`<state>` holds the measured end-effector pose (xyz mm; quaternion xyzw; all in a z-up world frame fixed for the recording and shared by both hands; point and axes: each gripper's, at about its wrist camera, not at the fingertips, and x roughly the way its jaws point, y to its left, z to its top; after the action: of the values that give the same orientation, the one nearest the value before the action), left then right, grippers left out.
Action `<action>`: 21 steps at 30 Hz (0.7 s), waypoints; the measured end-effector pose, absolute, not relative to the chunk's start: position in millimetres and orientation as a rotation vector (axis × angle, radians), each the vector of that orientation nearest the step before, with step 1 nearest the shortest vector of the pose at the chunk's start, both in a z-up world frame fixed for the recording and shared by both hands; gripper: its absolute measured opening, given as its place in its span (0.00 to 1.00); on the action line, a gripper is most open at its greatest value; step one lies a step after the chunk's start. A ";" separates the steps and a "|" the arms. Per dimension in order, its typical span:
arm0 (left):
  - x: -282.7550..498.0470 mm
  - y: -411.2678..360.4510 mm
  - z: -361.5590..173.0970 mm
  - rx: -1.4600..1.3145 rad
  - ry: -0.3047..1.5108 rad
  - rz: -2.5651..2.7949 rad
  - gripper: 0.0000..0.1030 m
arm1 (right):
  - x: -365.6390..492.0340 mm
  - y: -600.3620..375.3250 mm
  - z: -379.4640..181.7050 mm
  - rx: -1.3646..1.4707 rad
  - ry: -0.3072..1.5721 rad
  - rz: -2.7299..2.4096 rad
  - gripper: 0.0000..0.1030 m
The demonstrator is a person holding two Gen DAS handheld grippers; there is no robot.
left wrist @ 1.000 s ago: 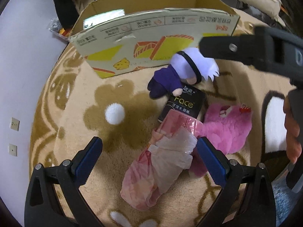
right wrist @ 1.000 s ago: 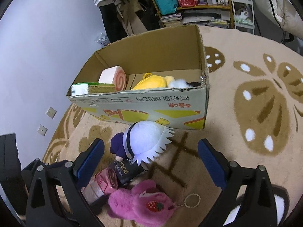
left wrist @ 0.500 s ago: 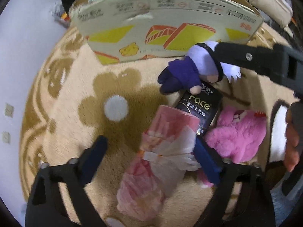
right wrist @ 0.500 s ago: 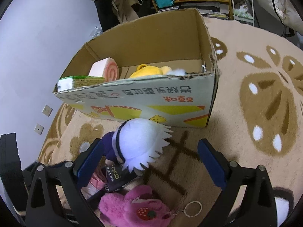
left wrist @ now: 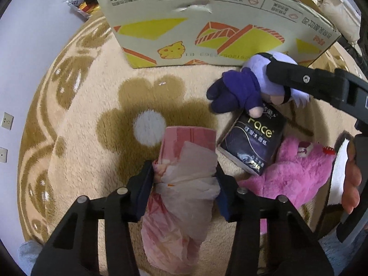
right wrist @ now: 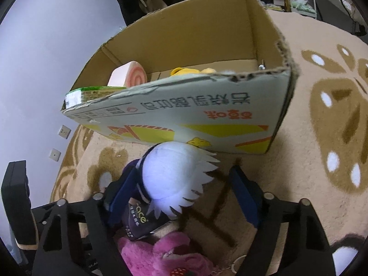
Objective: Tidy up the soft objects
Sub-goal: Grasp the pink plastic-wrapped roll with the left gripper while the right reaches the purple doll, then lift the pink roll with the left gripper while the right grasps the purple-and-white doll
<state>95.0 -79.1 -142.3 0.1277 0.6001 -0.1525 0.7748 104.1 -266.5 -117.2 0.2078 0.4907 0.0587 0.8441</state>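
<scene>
Because the cardboard box (right wrist: 207, 119) stands open at the far side of the rug (left wrist: 76, 151), with a pink roll-shaped cushion (right wrist: 128, 76), a green pack (right wrist: 92, 93) and something yellow (right wrist: 184, 71) already inside, it seems to be the place where the soft things are collected. The things not yet sorted lie in a small heap on the rug just in front of its printed wall.

The left gripper (left wrist: 184, 188) points steeply down over the pink tissue pack (left wrist: 184, 179), which lies lengthwise near the camera. Its jaws are closing, and both blue pads already touch the crumpled wrapper at the pack's middle, one on each side. A grip at the middle is probably chosen so that the soft pack hangs evenly and does not fold.

The right gripper (right wrist: 184, 191) comes from above on the white-haired plush doll (right wrist: 177, 179), which lies against the box wall and partly on the dark tissue pack (left wrist: 250, 142). Its jaws are also closing around the doll's head; the left pad touches it, while the right pad is apart from the spiky hair, so the doll is not yet gripped.

The pink plush toy (left wrist: 294, 170) lies on the right, touching the dark pack, and no gripper is on it.
</scene>
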 end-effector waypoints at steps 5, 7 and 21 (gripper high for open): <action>95.3 -81.0 -137.1 0.283 1.287 -0.338 0.42 | 104.1 -264.3 -116.0 0.463 1.035 0.165 0.58; 95.0 -83.2 -136.4 0.282 1.279 -0.339 0.41 | 103.9 -261.0 -113.1 0.458 1.029 0.185 0.56; 93.1 -67.4 -105.4 0.201 1.201 -0.297 0.19 | 89.5 -249.1 -85.8 0.335 0.969 0.152 0.54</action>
<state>93.1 -67.4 -105.4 0.0942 0.5620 -0.1388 0.8099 89.5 -249.1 -85.8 0.1600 0.4633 0.0726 0.8686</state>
